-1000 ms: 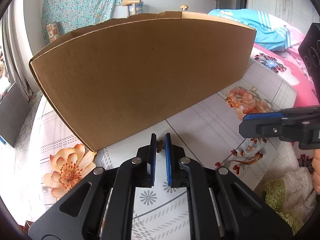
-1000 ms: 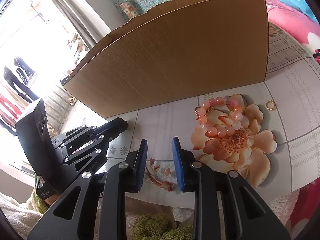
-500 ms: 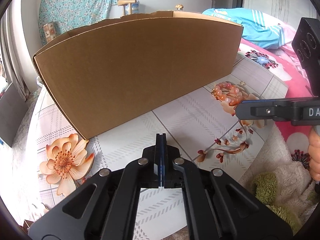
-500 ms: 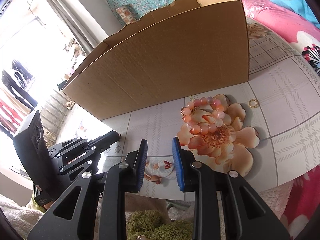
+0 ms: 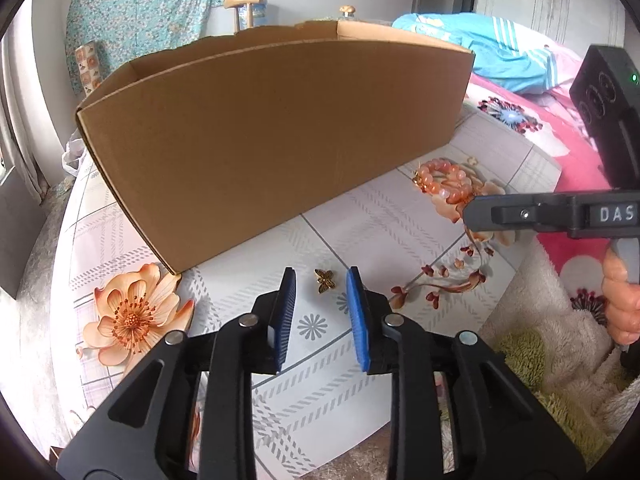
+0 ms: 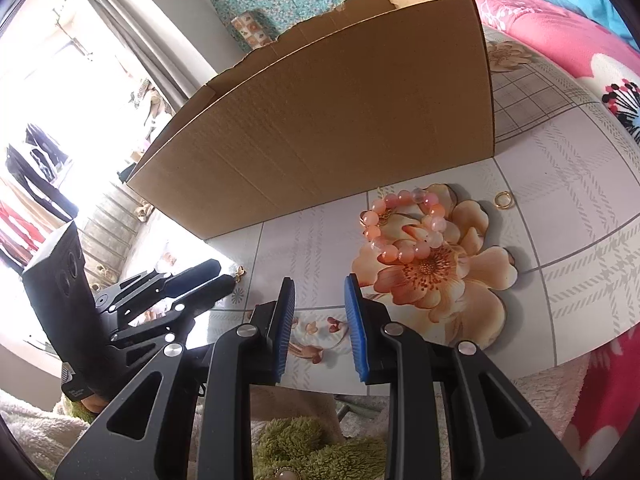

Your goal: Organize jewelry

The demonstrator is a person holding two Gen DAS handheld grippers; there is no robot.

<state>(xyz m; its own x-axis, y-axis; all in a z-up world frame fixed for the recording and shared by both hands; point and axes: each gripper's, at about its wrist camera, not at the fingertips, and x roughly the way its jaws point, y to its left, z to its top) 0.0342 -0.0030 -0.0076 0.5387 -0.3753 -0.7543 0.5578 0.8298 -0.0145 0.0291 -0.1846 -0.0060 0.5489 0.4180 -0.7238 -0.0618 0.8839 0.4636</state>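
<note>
A small gold butterfly charm (image 5: 325, 280) lies on the flower-patterned table (image 5: 380, 232), just ahead of my left gripper (image 5: 320, 277). The left jaws are opening, and the blue pads stand either side of the charm without touching it. In the right wrist view the butterfly charm (image 6: 240, 274) shows at the tip of the left gripper (image 6: 223, 274). A pink bead bracelet (image 6: 404, 228) rests on a printed flower, with a gold ring (image 6: 502, 200) to its right. My right gripper (image 6: 320, 290) is open and holds nothing. It hovers near the table's front edge, short of the bracelet (image 5: 444, 184).
A large open cardboard box (image 5: 280, 140) stands across the back of the table, its inside hidden. A pink floral bedcover (image 6: 560, 32) lies to the right. Fluffy cream and green fabric (image 5: 560, 380) sits below the table's front edge. A person's hand (image 5: 620, 300) grips the right tool.
The left jaws stood slightly apart around the butterfly, then closed fully, and now stand apart again with the butterfly lying on the table. The right gripper stayed as it was.
</note>
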